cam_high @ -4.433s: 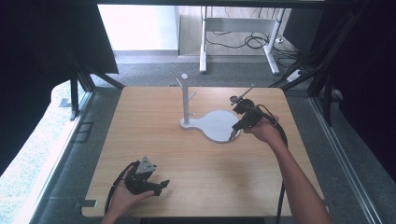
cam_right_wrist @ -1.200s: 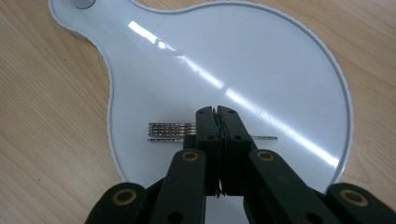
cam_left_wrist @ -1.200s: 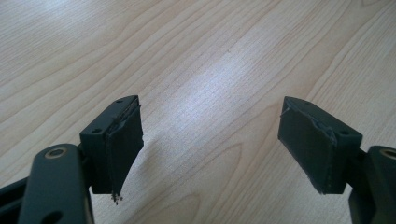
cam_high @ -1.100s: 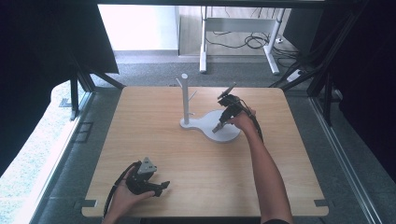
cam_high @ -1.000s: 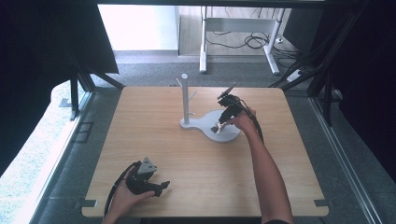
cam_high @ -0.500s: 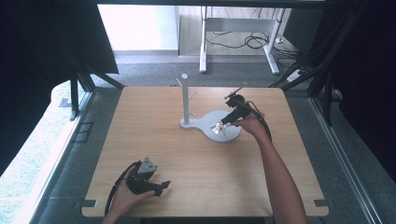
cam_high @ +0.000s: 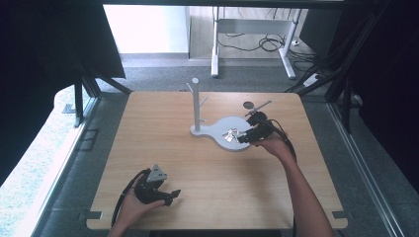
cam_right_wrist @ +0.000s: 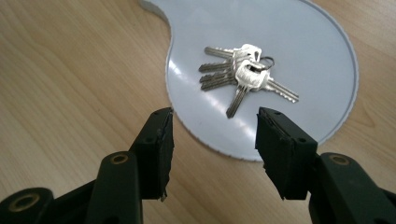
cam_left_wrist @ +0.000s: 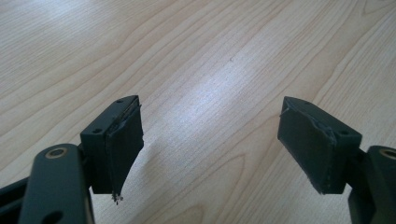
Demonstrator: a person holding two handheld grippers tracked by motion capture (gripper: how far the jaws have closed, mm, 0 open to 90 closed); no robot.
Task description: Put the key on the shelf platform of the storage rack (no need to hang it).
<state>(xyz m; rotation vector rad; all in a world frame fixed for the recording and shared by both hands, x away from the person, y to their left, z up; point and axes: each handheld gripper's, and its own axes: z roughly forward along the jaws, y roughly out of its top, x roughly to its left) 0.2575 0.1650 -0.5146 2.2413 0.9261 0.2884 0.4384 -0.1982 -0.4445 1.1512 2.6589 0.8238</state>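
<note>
I saw the bunch of keys [cam_right_wrist: 244,77] lying flat on the round tray [cam_right_wrist: 317,51] of the white stand [cam_high: 196,106], mid-table. My right hand-held gripper [cam_right_wrist: 212,144] sat just beside it, its jaws just opening, nothing between them. My left hand-held gripper [cam_left_wrist: 210,140] gaped wide over bare table [cam_left_wrist: 196,56] at the near edge.

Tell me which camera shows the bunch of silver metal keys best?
The right gripper view: the bunch of silver metal keys lies close and sharp on the pale dish. The high view shows a tiny glint; the left gripper view, bare wood.
</note>
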